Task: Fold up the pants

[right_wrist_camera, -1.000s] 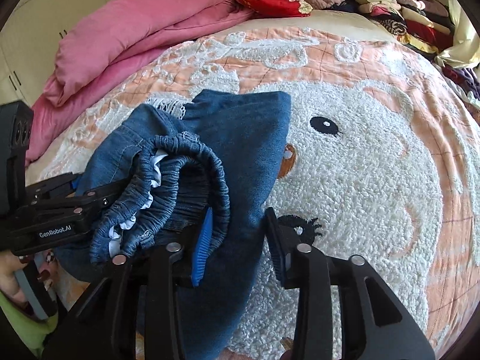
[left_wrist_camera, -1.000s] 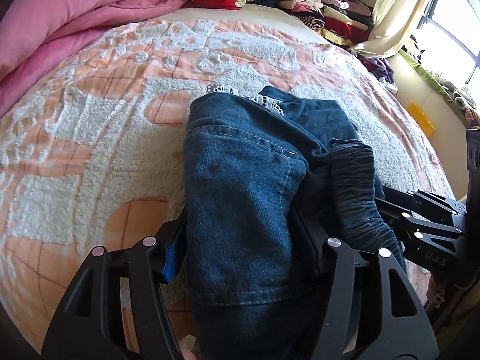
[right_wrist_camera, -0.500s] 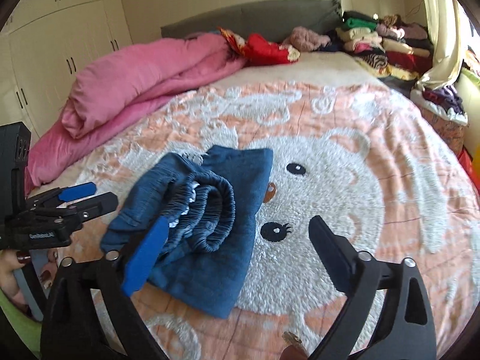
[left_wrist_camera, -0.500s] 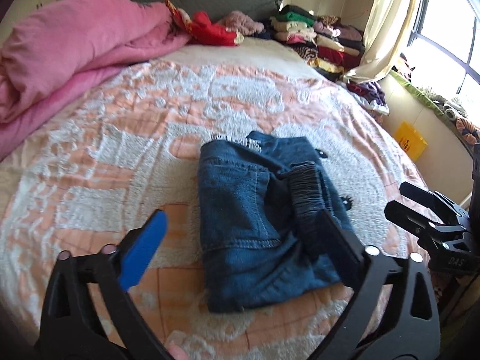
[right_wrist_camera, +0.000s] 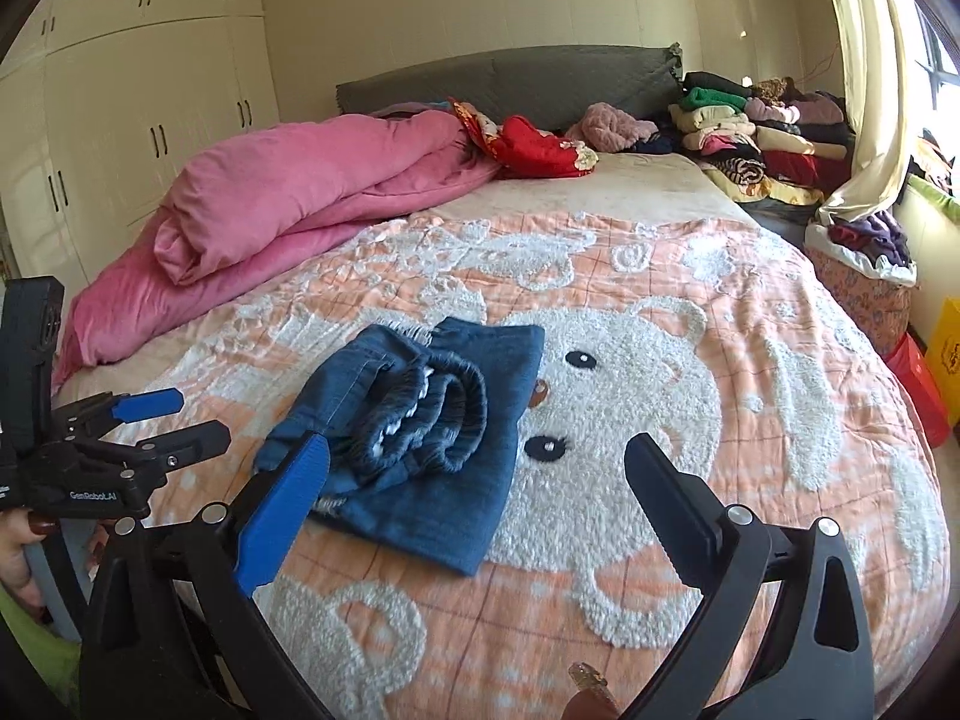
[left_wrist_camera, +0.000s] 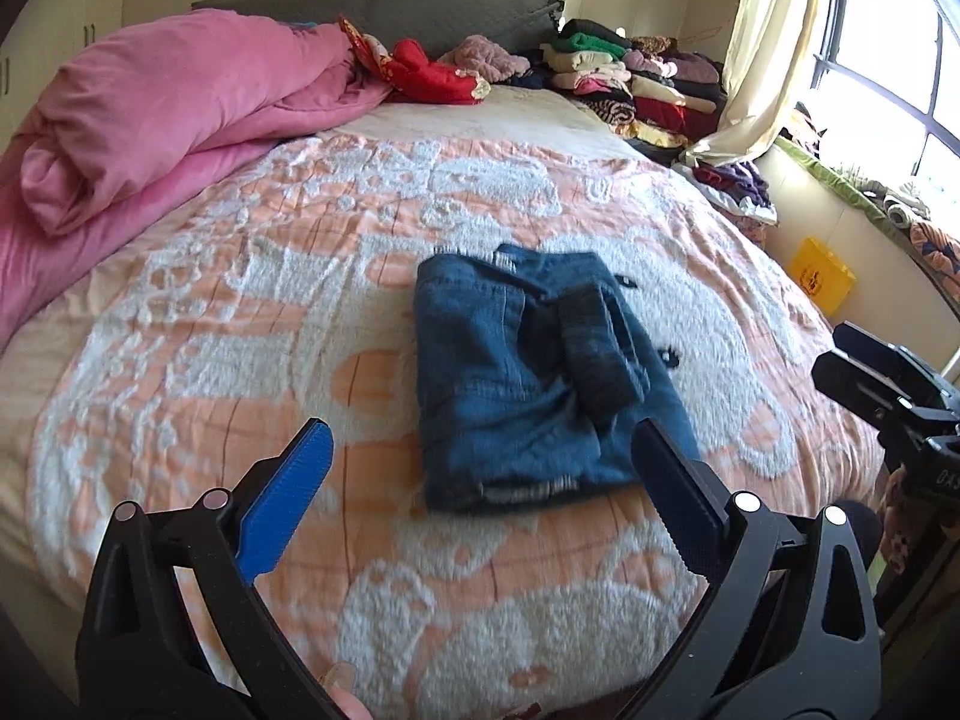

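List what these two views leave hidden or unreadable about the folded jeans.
- Jeans, left wrist view: near hem smeared by motion blur.
- Jeans, right wrist view: near-left corner covered by the right gripper blue finger.
- Both views: inner layers and underside hidden by the top fold.

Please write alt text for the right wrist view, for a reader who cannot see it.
Folded blue jeans lie on a peach bedspread with a white bear pattern. The open right gripper hovers in front of them, holding nothing; the left gripper, also open, shows at the left edge.

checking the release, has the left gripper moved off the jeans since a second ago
Yes. The left gripper has opened and backed away toward the bed's foot; the jeans lie free on the bedspread.
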Demonstrator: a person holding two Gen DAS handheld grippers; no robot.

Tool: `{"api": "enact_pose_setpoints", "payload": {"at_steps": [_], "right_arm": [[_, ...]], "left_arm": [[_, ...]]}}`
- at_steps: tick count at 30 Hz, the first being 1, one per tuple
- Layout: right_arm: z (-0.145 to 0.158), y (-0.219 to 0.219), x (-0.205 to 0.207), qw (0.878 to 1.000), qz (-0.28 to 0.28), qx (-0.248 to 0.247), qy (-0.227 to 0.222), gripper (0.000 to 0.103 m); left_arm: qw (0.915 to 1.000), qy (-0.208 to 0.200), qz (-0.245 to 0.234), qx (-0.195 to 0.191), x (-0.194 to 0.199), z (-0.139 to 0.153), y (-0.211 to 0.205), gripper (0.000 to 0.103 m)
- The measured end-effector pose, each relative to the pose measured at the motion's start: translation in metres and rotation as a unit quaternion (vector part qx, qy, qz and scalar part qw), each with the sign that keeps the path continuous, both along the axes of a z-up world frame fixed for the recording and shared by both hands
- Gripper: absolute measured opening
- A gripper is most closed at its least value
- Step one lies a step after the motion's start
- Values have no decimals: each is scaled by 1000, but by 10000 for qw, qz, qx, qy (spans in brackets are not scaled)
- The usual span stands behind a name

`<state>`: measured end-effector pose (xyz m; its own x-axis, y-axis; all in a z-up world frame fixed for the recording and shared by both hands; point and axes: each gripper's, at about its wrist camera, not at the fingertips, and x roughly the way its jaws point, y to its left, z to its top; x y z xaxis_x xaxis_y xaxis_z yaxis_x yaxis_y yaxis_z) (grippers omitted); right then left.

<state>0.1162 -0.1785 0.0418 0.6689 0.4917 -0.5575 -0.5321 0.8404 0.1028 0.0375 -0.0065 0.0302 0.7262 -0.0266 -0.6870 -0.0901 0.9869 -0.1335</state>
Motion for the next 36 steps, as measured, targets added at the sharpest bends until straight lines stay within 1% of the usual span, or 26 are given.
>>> {"api": "enact_pose_setpoints", "payload": {"at_steps": [4, 9, 11, 12, 15, 36], "right_arm": [[-6, -3, -14, 9999, 27, -89, 39, 98], [-21, -5, -31, 9997, 14, -226, 83, 98], [-32, -7, -34, 9995, -5, -200, 233, 98], [-40, -7, -32, 9991, -24, -188, 385, 98], [-52, -7, -30, 9980, -111, -221, 590, 98], [-50, -3, -31, 9982, -47, -263, 545, 98]], "left_arm": [[9999, 115, -39, 44, -13, -10, -5, 93], [9997, 253, -61, -6, -24, -26, -6, 93], [9993, 358, -73, -66, -26, -35, -6, 93], [9991, 394, -79, -94, -28, -37, -6, 93], [9990, 431, -53, -118, -29, -42, -5, 93], [9985, 533, 76, -109, -27, -45, -1, 93]]}}
